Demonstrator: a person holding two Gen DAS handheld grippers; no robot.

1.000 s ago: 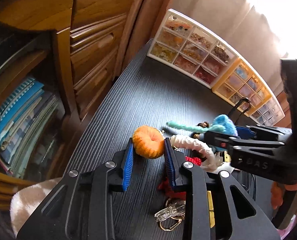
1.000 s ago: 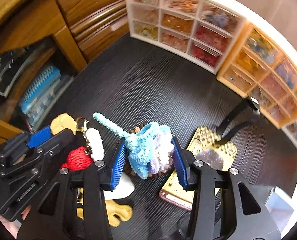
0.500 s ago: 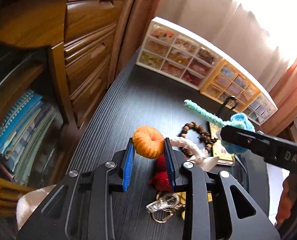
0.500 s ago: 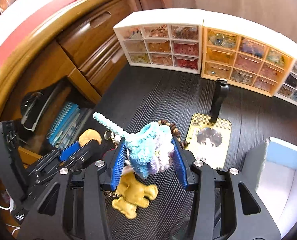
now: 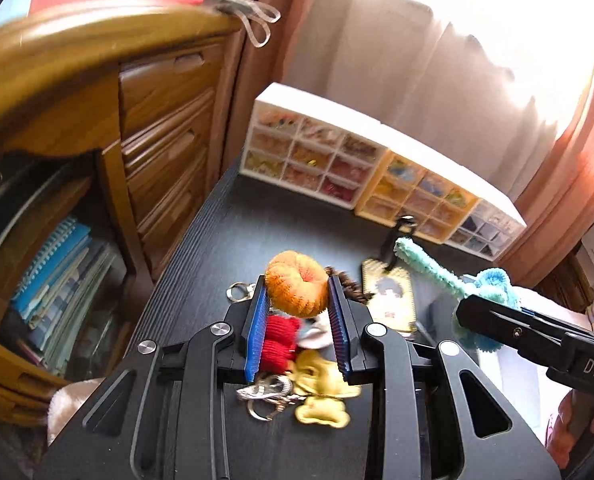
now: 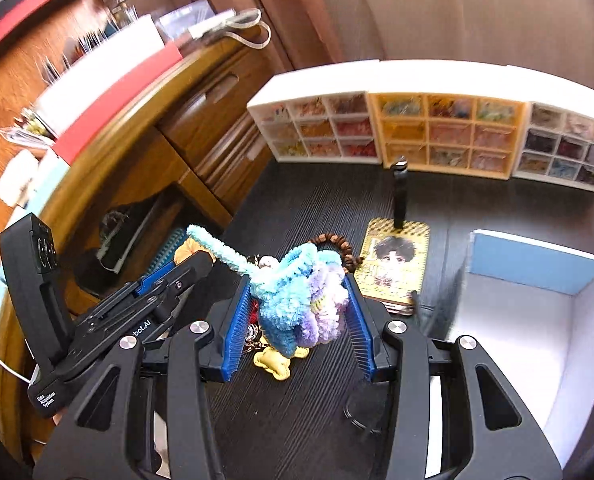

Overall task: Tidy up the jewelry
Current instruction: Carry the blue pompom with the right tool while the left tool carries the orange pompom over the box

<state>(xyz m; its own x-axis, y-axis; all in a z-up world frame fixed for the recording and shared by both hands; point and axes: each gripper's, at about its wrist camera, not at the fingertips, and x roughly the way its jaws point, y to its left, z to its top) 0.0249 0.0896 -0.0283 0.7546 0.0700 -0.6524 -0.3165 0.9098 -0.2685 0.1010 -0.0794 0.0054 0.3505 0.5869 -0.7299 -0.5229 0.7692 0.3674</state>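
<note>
My left gripper [image 5: 297, 300] is shut on an orange fuzzy ring charm [image 5: 296, 289], held above the dark table; a red knitted charm [image 5: 275, 342], a yellow charm [image 5: 323, 408] and metal clasps [image 5: 263, 392] hang below it. My right gripper [image 6: 297, 304] is shut on a blue and purple fuzzy charm [image 6: 297, 300] with a long teal tail [image 6: 217, 248], also lifted; it also shows in the left wrist view [image 5: 485, 292]. A wooden bead bracelet [image 6: 339, 246] and a gold card tag [image 6: 395, 264] lie on the table.
An open white and blue box [image 6: 537, 312] stands at the right. Three small drawer organizers [image 6: 429, 136] full of beads line the back. A wooden cabinet with drawers [image 5: 157, 128] and a shelf of notebooks [image 5: 53, 272] stand at the left.
Both grippers have risen higher above the table with their charms still clamped. The dangling cluster under the left gripper came up with it, and the white box came fully into the right view.
</note>
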